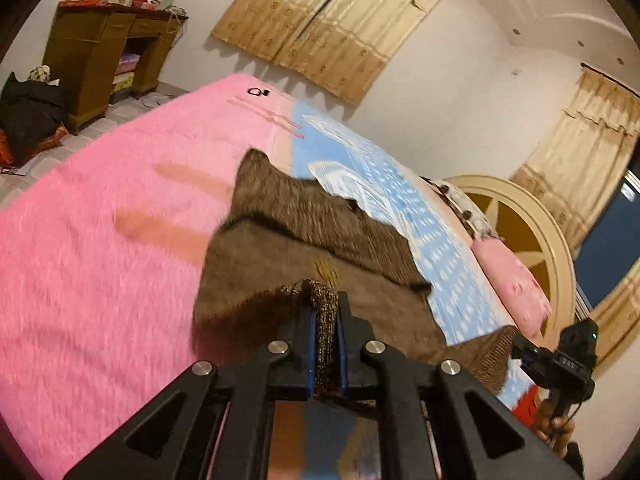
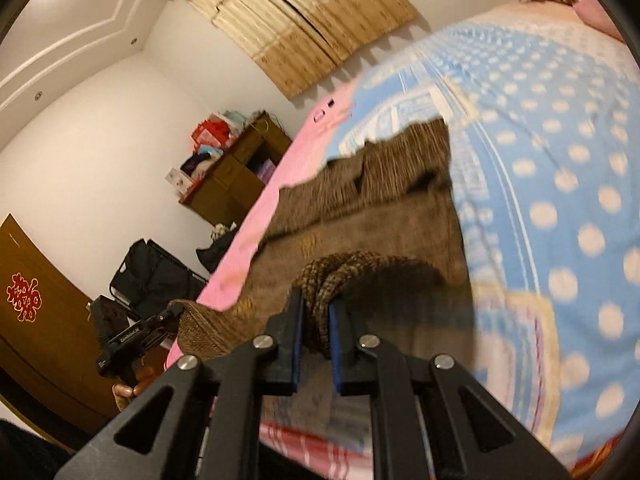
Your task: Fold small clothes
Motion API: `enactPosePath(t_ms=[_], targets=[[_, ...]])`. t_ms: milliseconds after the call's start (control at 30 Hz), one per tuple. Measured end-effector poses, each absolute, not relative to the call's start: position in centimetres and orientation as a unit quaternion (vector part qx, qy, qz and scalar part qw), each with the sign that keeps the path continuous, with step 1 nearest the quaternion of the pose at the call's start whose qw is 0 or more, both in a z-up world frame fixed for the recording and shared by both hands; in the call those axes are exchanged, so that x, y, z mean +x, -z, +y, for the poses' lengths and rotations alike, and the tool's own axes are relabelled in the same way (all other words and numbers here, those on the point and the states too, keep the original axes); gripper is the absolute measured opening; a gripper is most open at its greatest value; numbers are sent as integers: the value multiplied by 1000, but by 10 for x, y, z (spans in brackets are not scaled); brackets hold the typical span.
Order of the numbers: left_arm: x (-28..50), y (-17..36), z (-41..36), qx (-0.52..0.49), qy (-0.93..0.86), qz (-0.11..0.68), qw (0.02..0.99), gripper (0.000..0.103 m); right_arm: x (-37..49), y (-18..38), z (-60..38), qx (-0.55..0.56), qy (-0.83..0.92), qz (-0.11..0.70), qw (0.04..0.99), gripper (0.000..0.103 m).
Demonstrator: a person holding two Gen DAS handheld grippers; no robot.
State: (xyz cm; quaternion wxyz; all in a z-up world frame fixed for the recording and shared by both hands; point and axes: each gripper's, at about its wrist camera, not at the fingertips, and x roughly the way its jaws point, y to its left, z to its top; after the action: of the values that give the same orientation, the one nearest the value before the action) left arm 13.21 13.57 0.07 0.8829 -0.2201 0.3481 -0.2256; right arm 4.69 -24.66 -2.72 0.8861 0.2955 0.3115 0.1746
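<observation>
Through the left wrist camera, my left tool is clenched on a bunched ribbed hem of the brown fuzzy knitted garment, the knit pinched between its blue-lined fingers. The garment spreads away from the tool over the bed, lying partly on the pink fluffy blanket and partly on the light blue dotted quilt. Its far part is folded back on itself in a raised flap. A small yellow mark on the knit sits just beyond the pinched hem. Beside the garment's other ribbed corner, the right tool shows at the edge of view, with a hand gripping its handle. Beyond the pink blanket stands a brown wooden cabinet with red boxes piled on top.

Through the right wrist camera, my right tool is clamped on a twisted roll of the garment's dark ribbed edge, the fabric squeezed between both fingers. The garment stretches from here across the boundary between pink blanket and blue dotted quilt. At the garment's other near corner the left tool holds the hem. This view is motion-blurred, so finer fabric detail is unclear.
</observation>
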Motion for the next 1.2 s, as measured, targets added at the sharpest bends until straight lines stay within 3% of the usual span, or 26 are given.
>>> enactPosePath(t_ms=[500, 800, 933, 1100, 1167, 1200], targets=[[330, -13, 108, -214, 157, 344, 900, 8, 218, -7, -286, 304, -110, 281, 904, 14], [437, 60, 79, -197, 88, 407, 887, 8, 335, 50, -310, 299, -42, 325, 896, 14], [460, 87, 86, -240, 78, 443, 860, 8, 366, 79, -310, 268, -8, 342, 901, 16], [472, 76, 103, -285, 117, 463, 831, 9, 371, 95, -313, 257, 31, 357, 898, 35], [473, 66, 112, -295, 126, 471, 822, 9, 367, 92, -316, 255, 43, 349, 901, 58], [474, 62, 115, -300, 128, 470, 820, 10, 362, 90, -319, 258, 45, 341, 903, 59]])
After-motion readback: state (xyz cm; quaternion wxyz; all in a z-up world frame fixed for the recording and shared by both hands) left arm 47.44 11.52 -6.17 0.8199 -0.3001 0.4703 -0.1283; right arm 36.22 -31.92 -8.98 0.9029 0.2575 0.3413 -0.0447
